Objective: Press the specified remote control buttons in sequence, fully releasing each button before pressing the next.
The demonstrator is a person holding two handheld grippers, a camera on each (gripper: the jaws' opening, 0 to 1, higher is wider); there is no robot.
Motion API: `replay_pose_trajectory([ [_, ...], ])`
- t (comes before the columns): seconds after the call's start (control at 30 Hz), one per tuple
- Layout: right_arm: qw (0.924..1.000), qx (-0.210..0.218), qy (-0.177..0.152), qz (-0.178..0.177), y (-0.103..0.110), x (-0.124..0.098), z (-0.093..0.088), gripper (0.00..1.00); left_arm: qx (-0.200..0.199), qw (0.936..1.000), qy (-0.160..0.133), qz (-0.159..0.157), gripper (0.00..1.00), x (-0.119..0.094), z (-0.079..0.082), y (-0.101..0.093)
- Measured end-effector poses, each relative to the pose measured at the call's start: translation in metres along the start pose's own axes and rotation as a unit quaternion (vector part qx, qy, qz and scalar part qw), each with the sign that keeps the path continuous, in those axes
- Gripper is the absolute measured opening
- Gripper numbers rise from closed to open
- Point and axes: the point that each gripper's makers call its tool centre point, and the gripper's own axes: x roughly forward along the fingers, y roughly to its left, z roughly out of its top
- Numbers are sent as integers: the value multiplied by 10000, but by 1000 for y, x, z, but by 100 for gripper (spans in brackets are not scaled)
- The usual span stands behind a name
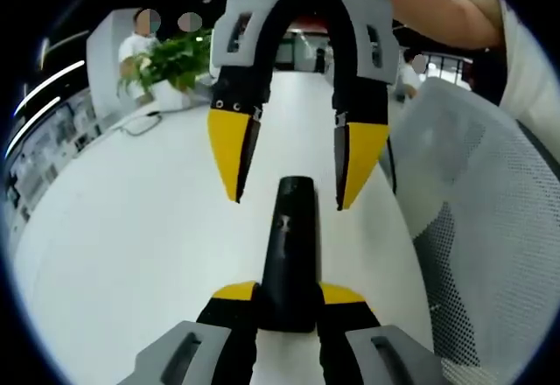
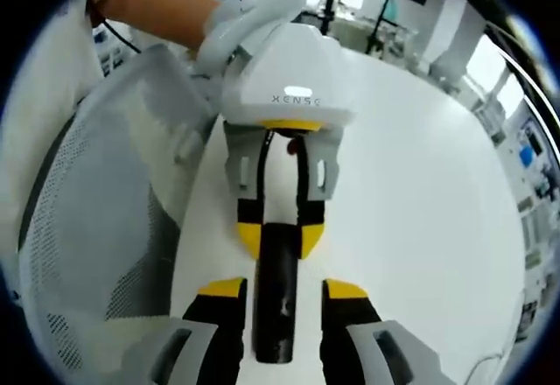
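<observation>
My left gripper (image 1: 289, 302) clamps the near end of the remote (image 1: 289, 254), holding it over the white table (image 1: 131, 245). My right gripper (image 1: 293, 171) hangs just beyond its far end, jaws spread, gripping nothing. No jaw touches a button, so I judge the presses are still ahead.

One mark legible: pale raised letters on the white housing of the left tool (image 2: 281, 238), right gripper view. Reads roughly "XENSE", last letter unclear under glare. Remote (image 2: 276, 293) button markings too blurred to read.
</observation>
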Motion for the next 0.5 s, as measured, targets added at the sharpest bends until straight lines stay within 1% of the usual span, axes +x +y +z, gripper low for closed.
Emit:
replay_pose_trajectory([
  [0.33,9999,125,21,-29,3,-4,-9,36,9,10000,10,-5,24,1,0,0],
  [0.5,9998,171,75,-16,5,-5,-17,38,19,10000,17,-13,24,0,0,0],
])
